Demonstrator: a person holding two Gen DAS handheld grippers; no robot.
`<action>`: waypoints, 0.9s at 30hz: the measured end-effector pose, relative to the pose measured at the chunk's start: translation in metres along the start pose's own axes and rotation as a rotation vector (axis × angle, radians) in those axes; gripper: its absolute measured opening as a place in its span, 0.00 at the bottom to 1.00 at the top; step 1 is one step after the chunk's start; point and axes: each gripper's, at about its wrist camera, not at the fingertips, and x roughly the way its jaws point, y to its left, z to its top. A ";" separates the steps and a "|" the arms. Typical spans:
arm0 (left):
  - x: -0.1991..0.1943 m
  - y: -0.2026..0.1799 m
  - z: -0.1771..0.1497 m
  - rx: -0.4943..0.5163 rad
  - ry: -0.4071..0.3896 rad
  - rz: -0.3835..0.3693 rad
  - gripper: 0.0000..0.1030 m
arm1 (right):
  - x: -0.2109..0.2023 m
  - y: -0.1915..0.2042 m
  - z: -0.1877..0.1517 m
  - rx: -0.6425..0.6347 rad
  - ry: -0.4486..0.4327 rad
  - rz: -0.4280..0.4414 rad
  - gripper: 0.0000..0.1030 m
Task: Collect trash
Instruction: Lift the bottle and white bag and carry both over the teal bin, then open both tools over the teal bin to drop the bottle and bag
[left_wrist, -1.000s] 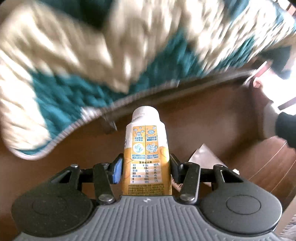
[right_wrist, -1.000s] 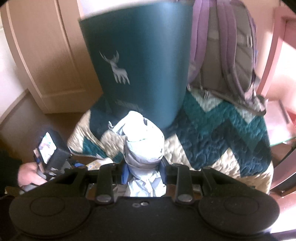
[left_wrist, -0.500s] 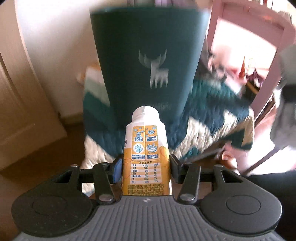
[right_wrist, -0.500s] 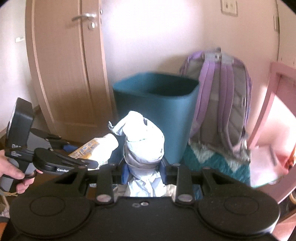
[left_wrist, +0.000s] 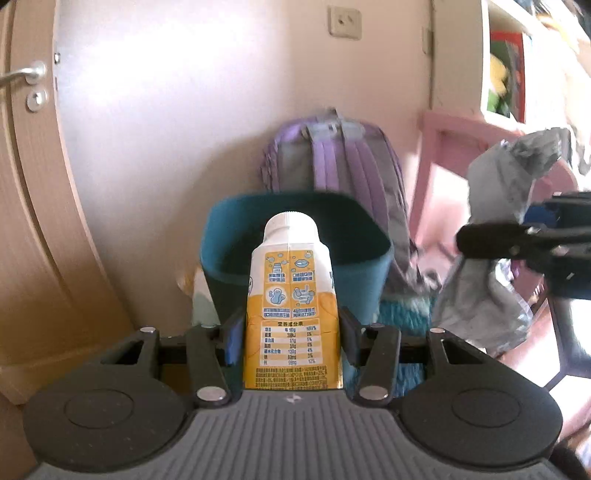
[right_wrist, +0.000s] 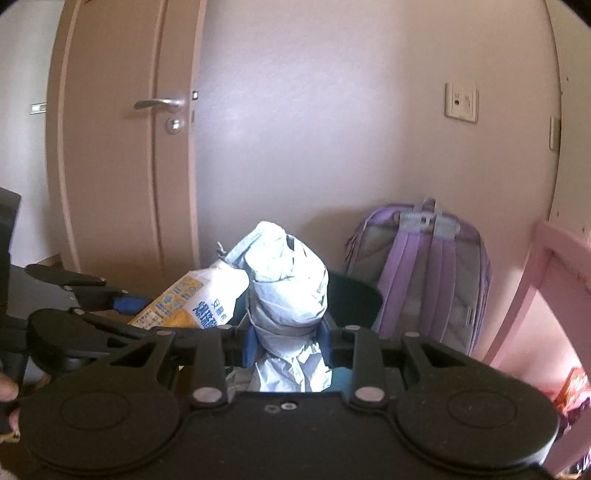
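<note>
A: Item one, left claw (left_wrist: 291, 341): clamped on the yellow-and-white drink carton (left_wrist: 291, 317), cap up, upright between the pads. Item two, right claw (right_wrist: 290, 339): clamped on the crumpled grey-white wrapper (right_wrist: 288, 295).

B: Receptacle?

A: Teal bin (left_wrist: 295, 236), open mouth, standing by the wall beside the purple backpack (left_wrist: 332, 158). In the left wrist view the carton sits in front of the bin's near rim, not yet over the opening, as I judge it.

B: Handling note for the drop?

A: Carry each load past the near rim until it hangs over the middle of the mouth, then part the claw. Tip the carton forward first; upright, it may catch the rim and bounce out. The wrapper is light and may cling to a pad, so open wide. Keep your two claws apart at the mouth; they are close together now.
</note>
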 end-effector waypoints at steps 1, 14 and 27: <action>0.003 0.001 0.009 -0.011 -0.009 0.002 0.49 | 0.008 -0.001 0.005 -0.003 -0.007 -0.005 0.30; 0.084 0.017 0.084 -0.030 -0.043 0.088 0.49 | 0.105 -0.014 0.011 0.004 0.062 -0.043 0.30; 0.175 0.040 0.065 -0.086 0.199 0.101 0.50 | 0.160 -0.013 -0.023 -0.018 0.206 -0.012 0.34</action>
